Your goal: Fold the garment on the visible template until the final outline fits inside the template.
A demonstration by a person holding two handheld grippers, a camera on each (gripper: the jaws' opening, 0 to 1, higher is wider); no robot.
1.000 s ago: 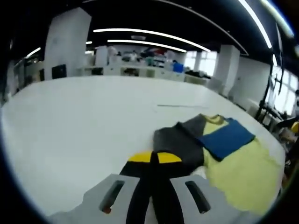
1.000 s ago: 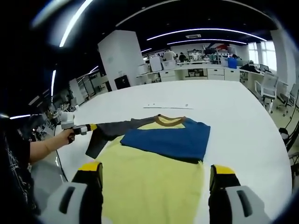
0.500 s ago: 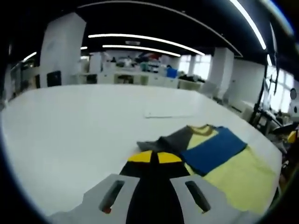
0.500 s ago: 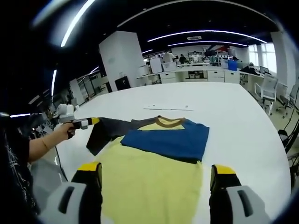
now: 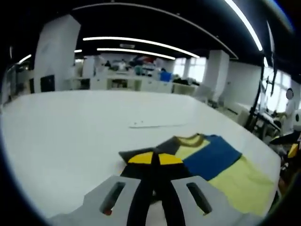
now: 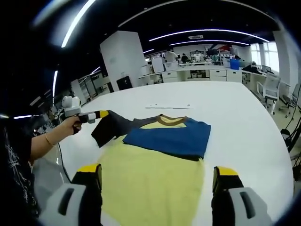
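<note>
Left gripper view: left tool (image 5: pixel 155 159) jaws pinched together on the grey sleeve (image 5: pixel 141 155), yellow tips touching with cloth between them. Shirt (image 5: pixel 235 181) lies on the white counter (image 5: pixel 66 136), ahead and right of the tool. Its long axis runs from the collar (image 5: pixel 188 138) near centre out to the yellow hem at lower right. Blue sleeve (image 5: pixel 211 157) is folded flat across the chest. A thin pale strip (image 5: pixel 157 124) lies on the counter beyond the collar; can't tell what it is.

Right gripper view: right tool (image 6: pixel 157 176) jaws wide apart, holding nothing, hanging over the hem end of the shirt (image 6: pixel 155 181). Long axis points straight away from the camera, collar (image 6: pixel 170 120) at the far end, hem nearest. Blue sleeve (image 6: pixel 169 137) crosses the upper body. Grey sleeve (image 6: pixel 110 127) is lifted off to the left, its cuff clamped in the left tool (image 6: pixel 101 114), held by a hand (image 6: pixel 70 126) just off the counter (image 6: pixel 244 136) edge.
</note>
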